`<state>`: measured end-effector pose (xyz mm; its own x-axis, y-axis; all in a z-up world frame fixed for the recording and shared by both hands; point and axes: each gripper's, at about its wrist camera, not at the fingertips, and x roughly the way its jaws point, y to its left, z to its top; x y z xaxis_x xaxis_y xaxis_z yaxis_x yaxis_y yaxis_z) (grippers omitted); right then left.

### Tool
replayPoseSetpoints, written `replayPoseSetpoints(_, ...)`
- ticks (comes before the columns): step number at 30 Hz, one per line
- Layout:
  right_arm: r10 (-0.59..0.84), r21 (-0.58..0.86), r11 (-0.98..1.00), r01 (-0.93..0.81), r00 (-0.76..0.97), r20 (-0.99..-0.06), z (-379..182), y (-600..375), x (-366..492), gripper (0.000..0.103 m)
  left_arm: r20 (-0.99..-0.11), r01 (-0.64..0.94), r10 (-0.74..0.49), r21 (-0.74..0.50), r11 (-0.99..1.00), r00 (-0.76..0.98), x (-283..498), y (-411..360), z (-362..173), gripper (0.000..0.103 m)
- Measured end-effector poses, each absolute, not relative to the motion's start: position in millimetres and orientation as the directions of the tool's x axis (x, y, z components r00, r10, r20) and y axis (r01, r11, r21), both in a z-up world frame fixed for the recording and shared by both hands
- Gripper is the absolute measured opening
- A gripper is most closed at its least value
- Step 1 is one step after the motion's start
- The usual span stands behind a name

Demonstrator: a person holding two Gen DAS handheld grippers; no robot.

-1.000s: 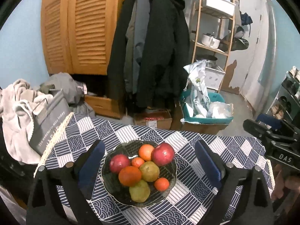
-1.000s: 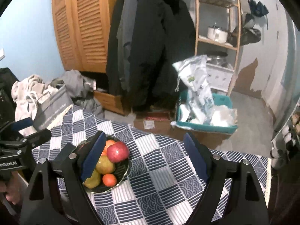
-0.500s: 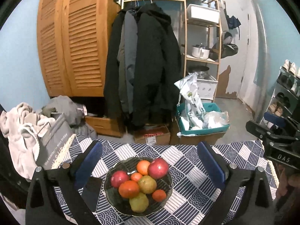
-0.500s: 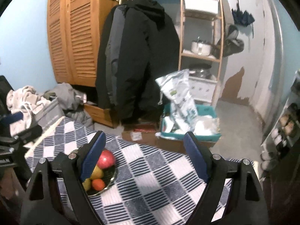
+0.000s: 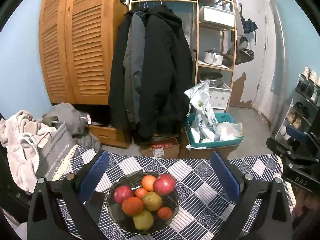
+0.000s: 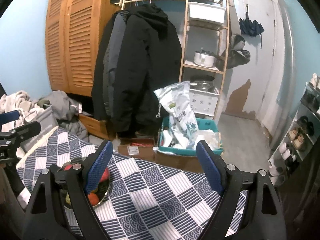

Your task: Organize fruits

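Observation:
A glass bowl holds several fruits: two red apples, an orange, two yellow-green pears and small tangerines. It stands on a table with a blue-and-white patterned cloth. My left gripper is open wide, hovering above and behind the bowl with nothing between its blue pads. My right gripper is open and holds nothing, to the right of the bowl, which its left finger partly hides. Only one apple and a tangerine show there.
A grey bag and piled clothes sit at the table's left edge. A dark flat object lies left of the bowl. Beyond the table are hanging coats, a cardboard box, a teal crate and a shoe rack.
Both grippers have drawn back and risen, so the bowl looks smaller and lower in both views. The left jaws have spread a little wider. No fruit has moved.

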<state>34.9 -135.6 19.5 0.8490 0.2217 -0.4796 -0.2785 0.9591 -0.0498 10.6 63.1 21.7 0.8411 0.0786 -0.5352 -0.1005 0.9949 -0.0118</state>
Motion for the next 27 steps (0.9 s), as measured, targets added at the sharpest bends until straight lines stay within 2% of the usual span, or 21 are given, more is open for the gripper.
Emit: replayPoseSetpoints(27,0.206,-0.052,0.963,-0.266,0.843,-0.497,14.4,-142.0,34.8,0.084,-0.528,-0.094,0.082,0.005,0.996,0.845,10.5,57.4,22.4,0.102)
